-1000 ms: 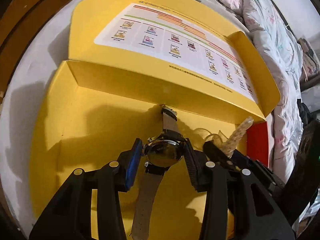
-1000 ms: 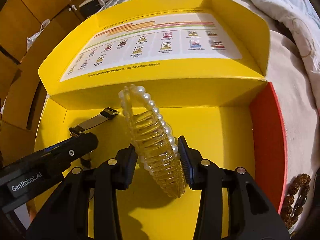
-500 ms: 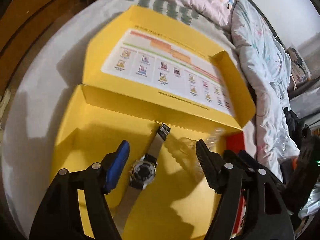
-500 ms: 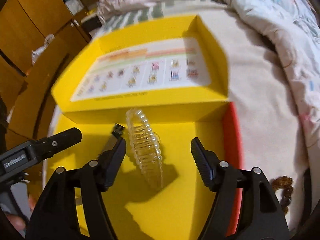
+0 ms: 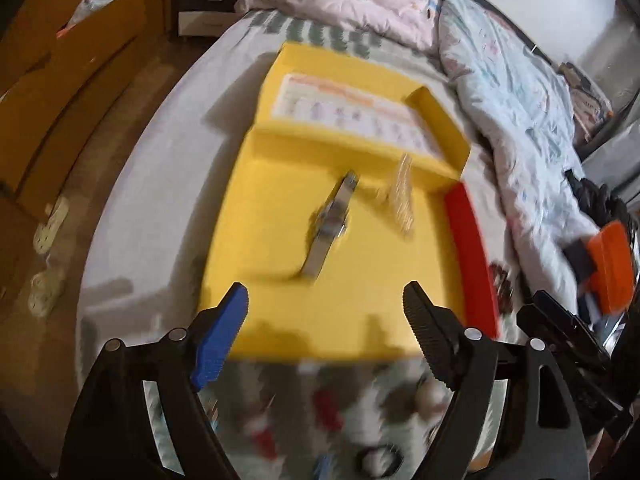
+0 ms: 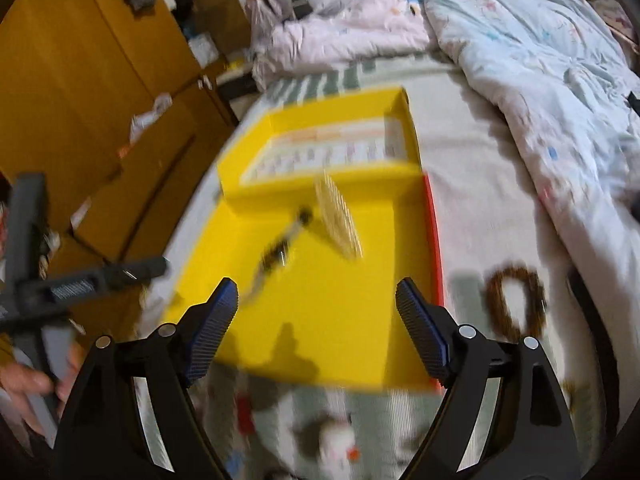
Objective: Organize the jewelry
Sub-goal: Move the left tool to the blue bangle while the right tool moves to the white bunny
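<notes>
A yellow box (image 5: 280,280) lies open on the bed; it also shows in the right wrist view (image 6: 340,320). In it lie a wristwatch (image 5: 330,224) and a clear pearl-edged hair comb (image 5: 402,196). The right wrist view shows the watch (image 6: 276,256) and the comb (image 6: 338,216) too. My left gripper (image 5: 324,320) is open and empty, pulled back above the box's near edge. My right gripper (image 6: 316,312) is open and empty, likewise pulled back. A brown beaded bracelet (image 6: 516,300) lies on the bedsheet to the right of the box.
The box's lid (image 5: 352,100) lies open behind it, with a printed sheet inside. A crumpled duvet (image 5: 500,80) covers the far right of the bed. Wooden cabinets (image 6: 80,80) stand to the left. The frames are motion-blurred.
Both grippers opened, releasing the watch and the hair comb into the box, then drew back and up away from it.
</notes>
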`<state>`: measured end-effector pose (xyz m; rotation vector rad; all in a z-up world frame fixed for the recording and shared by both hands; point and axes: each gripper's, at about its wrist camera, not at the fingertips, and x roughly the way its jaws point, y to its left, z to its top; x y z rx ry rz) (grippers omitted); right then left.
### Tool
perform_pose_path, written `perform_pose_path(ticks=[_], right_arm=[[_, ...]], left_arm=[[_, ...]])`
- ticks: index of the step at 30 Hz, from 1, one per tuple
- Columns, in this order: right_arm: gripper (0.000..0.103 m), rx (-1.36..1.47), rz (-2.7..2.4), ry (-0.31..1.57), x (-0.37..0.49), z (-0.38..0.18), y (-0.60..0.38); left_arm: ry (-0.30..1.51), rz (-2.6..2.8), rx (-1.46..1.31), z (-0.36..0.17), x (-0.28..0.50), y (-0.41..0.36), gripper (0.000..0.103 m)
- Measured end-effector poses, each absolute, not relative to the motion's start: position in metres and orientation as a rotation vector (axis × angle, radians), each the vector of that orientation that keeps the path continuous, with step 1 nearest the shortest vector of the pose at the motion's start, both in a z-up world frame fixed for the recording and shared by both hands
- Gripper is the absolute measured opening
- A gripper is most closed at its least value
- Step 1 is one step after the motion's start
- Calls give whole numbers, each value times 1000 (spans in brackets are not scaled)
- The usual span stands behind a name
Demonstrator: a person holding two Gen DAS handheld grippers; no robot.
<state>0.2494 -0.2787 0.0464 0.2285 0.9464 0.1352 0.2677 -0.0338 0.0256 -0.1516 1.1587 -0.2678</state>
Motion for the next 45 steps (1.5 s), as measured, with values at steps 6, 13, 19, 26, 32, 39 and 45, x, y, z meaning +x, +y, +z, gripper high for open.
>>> perform_pose_path(ticks=[6,13,19,26,32,39,45], right_arm=[[83,191,136,1021,189,4,-261],[83,165,121,1069,163,-28,-251],[82,163,113,1066,155,-39,-242],[76,185,80,1083,158,-45,-252],[76,190,84,1094,163,-48,-257],[76,174,95,1118,168,-57,-249],[76,164,96,1114,168,-57,-245]], left_arm=[[1167,-252,-105,9,205,1,79],[1219,-166,-123,-33,174,52,79],[1206,-132,-104,-41,178,65,79],[1318,-171,-144,-75,191,67,73],[1347,-135,-115,-85,199,61,73],[1351,-122,-90,-89,197,56,73],[1345,-115,-83,-89,195,56,73]])
